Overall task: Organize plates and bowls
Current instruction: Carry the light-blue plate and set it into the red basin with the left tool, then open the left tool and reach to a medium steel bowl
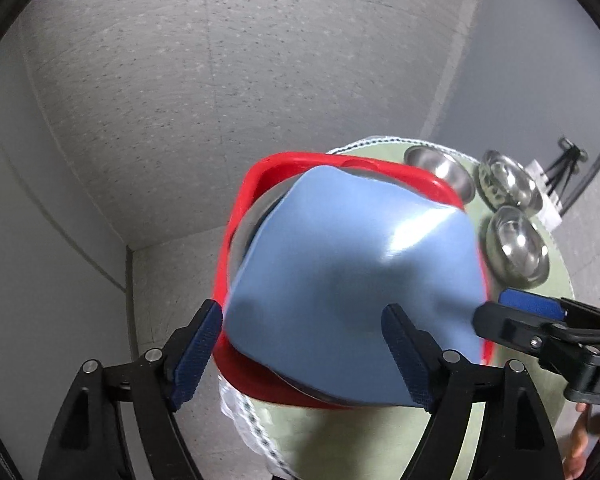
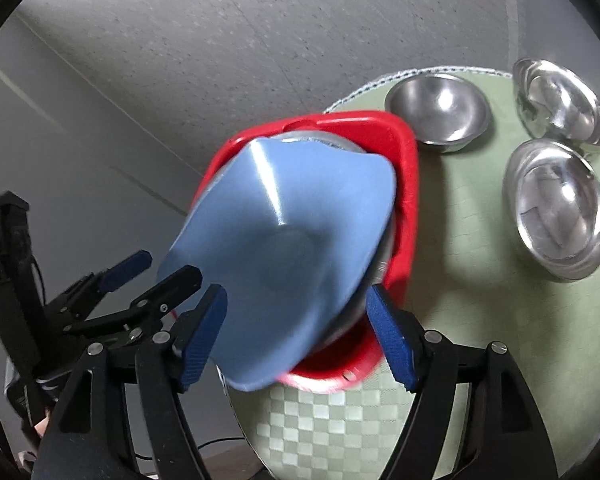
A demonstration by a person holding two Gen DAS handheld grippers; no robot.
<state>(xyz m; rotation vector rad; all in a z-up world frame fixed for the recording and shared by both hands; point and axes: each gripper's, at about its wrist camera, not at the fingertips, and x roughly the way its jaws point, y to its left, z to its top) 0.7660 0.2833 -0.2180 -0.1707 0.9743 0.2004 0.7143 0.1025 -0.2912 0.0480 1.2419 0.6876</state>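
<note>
Hovering over the red basin [image 2: 404, 168], a blue square plate [image 2: 284, 224] sits tilted, its far edge dipping inside the basin's rim and its near edge raised toward both cameras. From where I stand it looks blurred, so it may be in motion. A steel dish appears to lie under it in the basin, though only slivers show.

The right claw [image 2: 300, 340] is spread wide on either side of the plate's near edge; I cannot tell whether either pad touches it. In the left wrist view the left claw [image 1: 304, 356] is also spread, with the plate's near corner between its fingers, and again contact is unclear.

The basin stands on a round table [image 2: 460, 320] with a green checked cloth. Three steel bowls [image 2: 438, 110] rest just beyond and to the right of it.

Judging by this, the step is settling the plate flat into the basin. Doing it well means lowering the raised near edge slowly and keeping the plate centred, so its corners clear the red rim. Otherwise it may slide off the dish underneath.
</note>
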